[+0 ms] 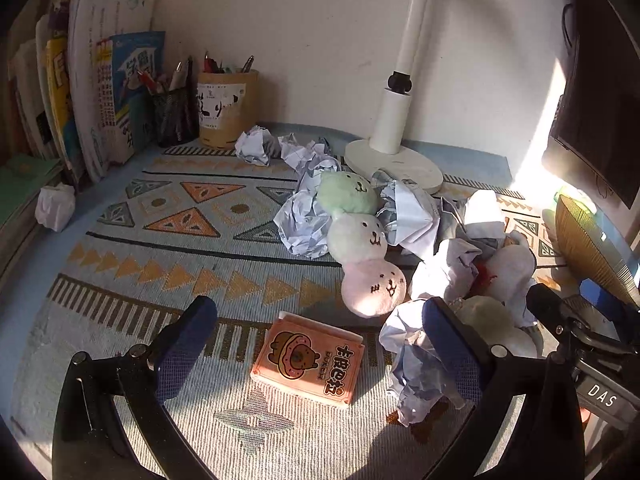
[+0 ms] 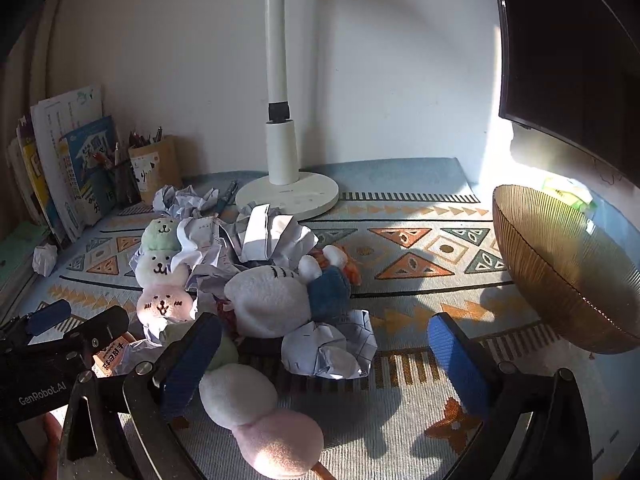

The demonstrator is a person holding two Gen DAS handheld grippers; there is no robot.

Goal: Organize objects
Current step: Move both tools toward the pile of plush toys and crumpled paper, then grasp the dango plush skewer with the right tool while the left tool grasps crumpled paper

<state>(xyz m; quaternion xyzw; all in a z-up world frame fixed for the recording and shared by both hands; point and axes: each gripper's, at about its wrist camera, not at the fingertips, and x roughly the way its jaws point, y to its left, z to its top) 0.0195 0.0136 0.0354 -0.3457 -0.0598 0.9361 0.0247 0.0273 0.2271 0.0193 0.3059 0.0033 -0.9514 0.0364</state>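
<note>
Little of the sorting looks done: clutter is piled mid-mat, nothing is seen gathered in one place. The left gripper (image 1: 320,352) is held wide open and empty, low over the patterned mat (image 1: 132,248), with the orange card box (image 1: 308,360) lying flat between its fingers, untouched. The right gripper (image 2: 324,360) is also spread open with nothing held; a crumpled paper ball (image 2: 332,350) sits between its fingers and a three-ball plush skewer (image 2: 256,416) lies just beside its left finger. A second plush skewer (image 1: 362,240) rests among crumpled papers (image 1: 304,224) near the lamp base (image 1: 394,164). A white and blue plush toy (image 2: 280,296) lies in the heap. One stray paper ball (image 1: 55,207) is left by the books (image 1: 100,92), well apart from the pile. The ribbed amber bowl (image 2: 560,264) stands at the right; its inside cannot be seen, so whether anything has been placed there cannot be told. Pen holders (image 1: 208,108) are seen tidy at the back. Judged: task at an early stage, papers, plush and box all left to do
</note>
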